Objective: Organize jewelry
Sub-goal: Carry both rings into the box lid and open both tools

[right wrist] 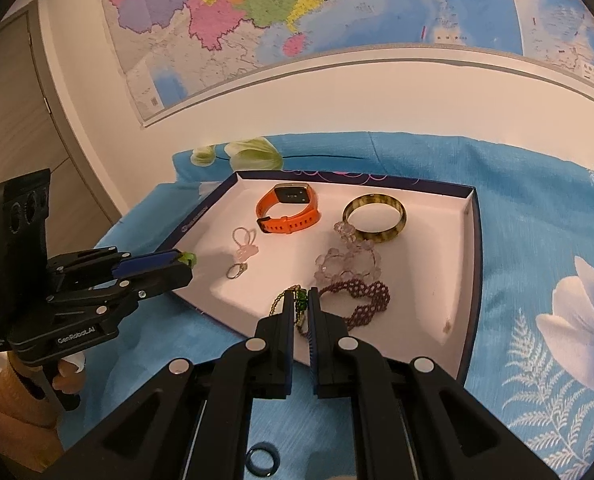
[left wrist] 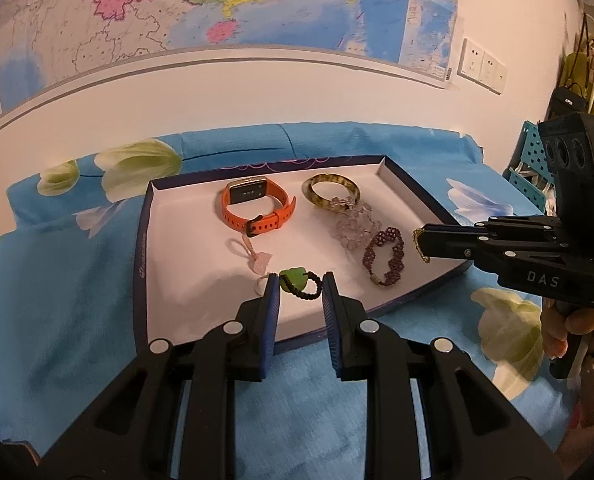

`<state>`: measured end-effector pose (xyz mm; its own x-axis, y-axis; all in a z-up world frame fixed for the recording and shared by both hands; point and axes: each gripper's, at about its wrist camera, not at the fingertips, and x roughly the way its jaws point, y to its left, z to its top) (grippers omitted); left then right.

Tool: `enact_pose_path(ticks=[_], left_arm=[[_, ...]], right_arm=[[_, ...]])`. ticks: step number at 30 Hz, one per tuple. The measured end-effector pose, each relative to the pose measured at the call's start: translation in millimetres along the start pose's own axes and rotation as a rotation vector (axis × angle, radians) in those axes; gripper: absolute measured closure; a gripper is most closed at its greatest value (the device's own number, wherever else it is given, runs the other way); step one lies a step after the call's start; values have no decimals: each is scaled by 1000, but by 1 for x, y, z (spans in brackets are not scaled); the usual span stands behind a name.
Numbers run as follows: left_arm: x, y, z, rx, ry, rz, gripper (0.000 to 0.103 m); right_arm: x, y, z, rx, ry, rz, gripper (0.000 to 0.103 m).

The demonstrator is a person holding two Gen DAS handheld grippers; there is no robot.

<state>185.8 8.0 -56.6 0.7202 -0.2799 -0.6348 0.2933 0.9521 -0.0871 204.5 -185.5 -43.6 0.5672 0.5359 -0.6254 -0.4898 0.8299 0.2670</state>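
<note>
A shallow white tray with dark rim lies on a blue floral cloth. In it are an orange watch, a mottled bangle, a clear bead bracelet, a purple bead bracelet, a pink charm and a small ring. My left gripper holds a green-stone bead bracelet over the tray's near edge. My right gripper is shut on a gold chain with green beads.
A dark ring lies on the cloth under my right gripper. A map hangs on the wall behind. A blue pegboard rack stands at the right. A door is at the left.
</note>
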Motion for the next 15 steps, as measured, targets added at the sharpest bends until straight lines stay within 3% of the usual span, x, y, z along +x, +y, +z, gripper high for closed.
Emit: enact_pose_path(ticks=[15], left_arm=[[20, 7, 6, -18, 31, 26, 81]], right_arm=[[24, -5, 10, -4, 39, -30, 98]])
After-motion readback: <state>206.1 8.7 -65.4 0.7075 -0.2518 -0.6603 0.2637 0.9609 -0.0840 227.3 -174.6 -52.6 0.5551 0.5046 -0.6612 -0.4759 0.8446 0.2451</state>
